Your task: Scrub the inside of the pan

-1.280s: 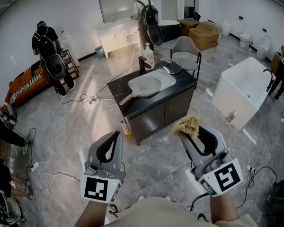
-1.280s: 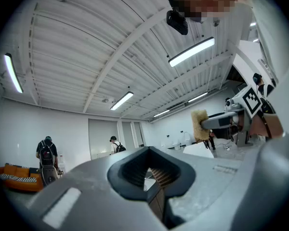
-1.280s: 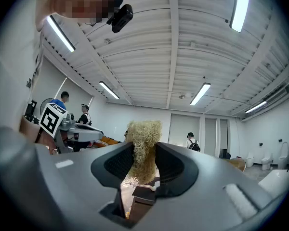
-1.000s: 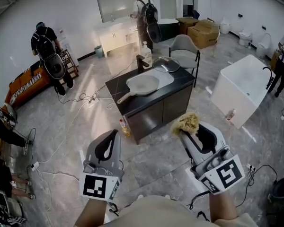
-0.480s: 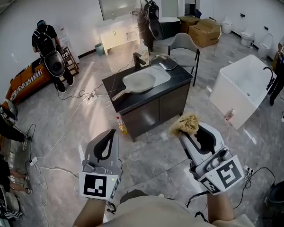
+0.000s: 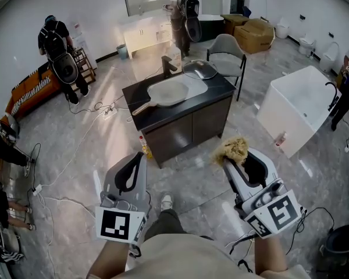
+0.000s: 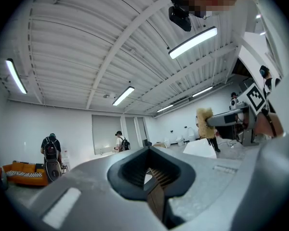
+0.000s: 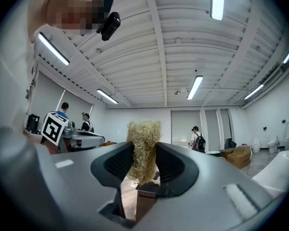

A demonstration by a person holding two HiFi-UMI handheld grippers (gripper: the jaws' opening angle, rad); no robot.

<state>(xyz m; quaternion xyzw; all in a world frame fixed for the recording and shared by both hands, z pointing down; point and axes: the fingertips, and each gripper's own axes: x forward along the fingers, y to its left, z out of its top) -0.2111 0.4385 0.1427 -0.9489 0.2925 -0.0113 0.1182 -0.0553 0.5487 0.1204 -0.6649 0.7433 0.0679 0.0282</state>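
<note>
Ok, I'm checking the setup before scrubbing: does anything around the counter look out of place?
Only one thing: a yellow bottle sits on the floor by the black cabinet, at its left front corner, rather than on the countertop with the pan.

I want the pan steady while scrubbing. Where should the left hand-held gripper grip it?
Probably by the handle of the pan, coming from the near-left corner of the cabinet: the handle is slim and juts past the rim toward that side, leaving the bowl free.

scrubber (image 6: 233, 149): coarse, fibrous, matt | pan (image 6: 170, 92): smooth, matt pale finish | counter (image 6: 180, 110): glossy black top | floor (image 6: 192, 179): polished stone look | lid (image 6: 199, 70): clear glass | tub (image 6: 296, 106): glossy white
</note>
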